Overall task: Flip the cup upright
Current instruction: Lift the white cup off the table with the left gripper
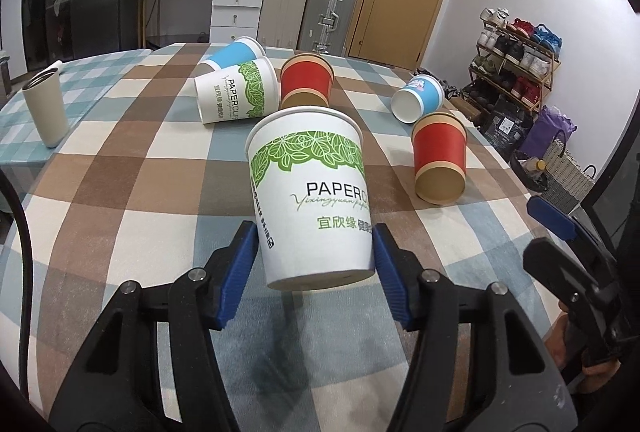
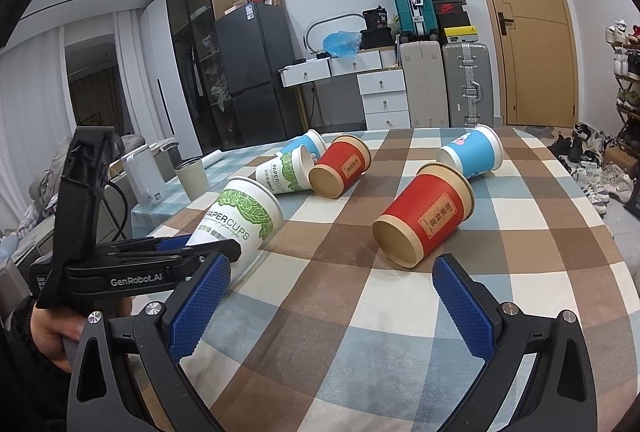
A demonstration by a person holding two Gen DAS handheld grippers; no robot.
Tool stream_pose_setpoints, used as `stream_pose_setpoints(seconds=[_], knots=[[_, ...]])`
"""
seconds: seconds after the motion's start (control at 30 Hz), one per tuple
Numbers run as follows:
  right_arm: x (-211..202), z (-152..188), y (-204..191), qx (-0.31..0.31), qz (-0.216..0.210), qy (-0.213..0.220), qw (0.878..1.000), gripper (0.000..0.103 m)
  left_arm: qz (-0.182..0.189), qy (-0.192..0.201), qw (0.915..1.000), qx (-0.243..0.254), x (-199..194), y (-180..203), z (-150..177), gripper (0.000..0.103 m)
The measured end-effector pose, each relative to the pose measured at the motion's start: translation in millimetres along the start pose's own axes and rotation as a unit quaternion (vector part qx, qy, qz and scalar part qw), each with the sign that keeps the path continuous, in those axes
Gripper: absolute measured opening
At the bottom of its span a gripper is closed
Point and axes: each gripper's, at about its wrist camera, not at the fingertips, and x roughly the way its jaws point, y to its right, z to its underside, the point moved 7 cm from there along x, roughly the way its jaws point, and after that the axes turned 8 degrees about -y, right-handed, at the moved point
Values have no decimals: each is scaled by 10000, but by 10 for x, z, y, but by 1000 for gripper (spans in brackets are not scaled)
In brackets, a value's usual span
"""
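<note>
Gripping a white paper cup [image 1: 310, 199] low on its wall near the base, the left gripper [image 1: 316, 260] has its two blue pads [image 1: 240, 264] pressed against opposite sides, the jaws narrowed to the cup's width. The cup carries a green leaf band under its rim and dark "PAPERCUPS" lettering; it leans with its mouth up and away from the camera, its base lifted off the checked tablecloth [image 1: 120, 232]. From the right wrist view the same cup [image 2: 240, 216] slants out of the left tool, mouth pointing up and to the right. The right gripper [image 2: 332, 292] is spread wide with nothing between its pads, hanging over the cloth just short of a red cup [image 2: 424, 224] lying on its side. Farther back lie a second leaf-print cup [image 1: 236, 91], another red cup [image 1: 306, 79] and two blue cups [image 1: 420, 97]. A beige tumbler [image 1: 44, 111] stands at the left.
</note>
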Motion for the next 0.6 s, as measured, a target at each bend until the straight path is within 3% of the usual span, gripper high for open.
stream_pose_setpoints(seconds=[0.6], knots=[[66, 86, -100, -62, -121, -155, 9998, 103, 78, 96, 9999, -72, -406, -20, 484, 56]])
